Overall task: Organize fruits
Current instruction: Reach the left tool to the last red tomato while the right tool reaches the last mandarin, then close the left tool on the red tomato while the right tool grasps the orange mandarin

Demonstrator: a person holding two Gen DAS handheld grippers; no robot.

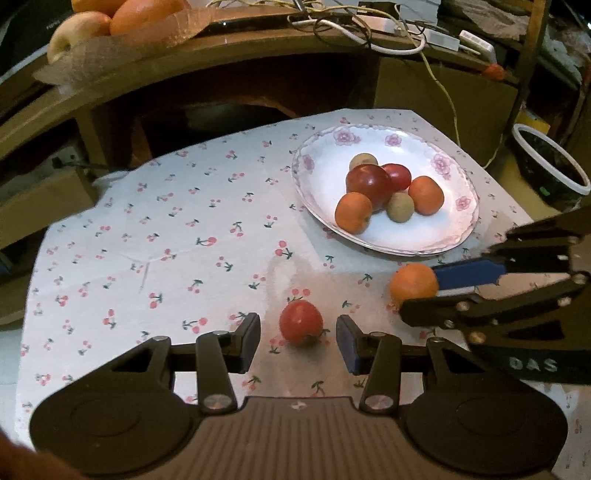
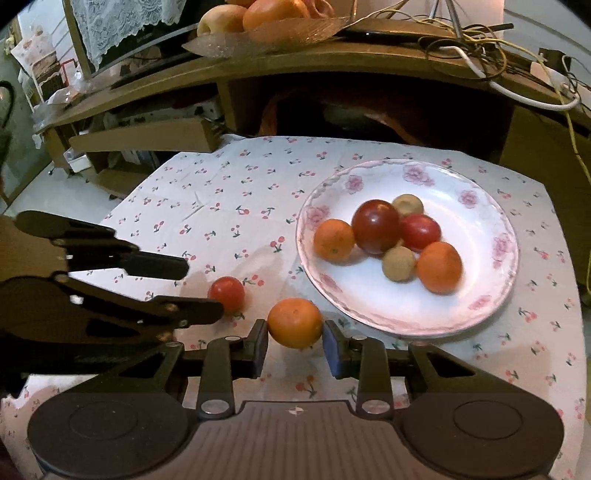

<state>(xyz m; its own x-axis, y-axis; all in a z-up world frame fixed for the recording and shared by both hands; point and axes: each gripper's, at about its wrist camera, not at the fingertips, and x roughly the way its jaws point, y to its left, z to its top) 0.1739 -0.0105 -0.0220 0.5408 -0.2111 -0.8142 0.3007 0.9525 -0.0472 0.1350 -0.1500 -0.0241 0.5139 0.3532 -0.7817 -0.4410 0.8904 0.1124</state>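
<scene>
A small red tomato (image 1: pixel 300 322) (image 2: pixel 226 293) lies on the cherry-print cloth (image 1: pixel 166 229). My left gripper (image 1: pixel 297 339) (image 2: pixel 205 290) is open around it, with a gap at each pad. To its right, my right gripper (image 2: pixel 295 328) (image 1: pixel 421 291) is shut on an orange (image 2: pixel 294 322) (image 1: pixel 413 284), with both pads against its sides, low over the cloth. Behind them, a flowered white plate (image 1: pixel 325 173) (image 2: pixel 461 295) holds several fruits: a dark red one (image 2: pixel 376 225), a red tomato, two oranges and two small brown ones.
A wooden desk (image 2: pixel 332 59) rises behind the table, carrying a dish of large fruit (image 2: pixel 258 14) and tangled cables (image 1: pixel 388 33). A cardboard box (image 2: pixel 144 136) sits at the far left. A dark pot with a white rim (image 1: pixel 554 166) stands off the table's right edge.
</scene>
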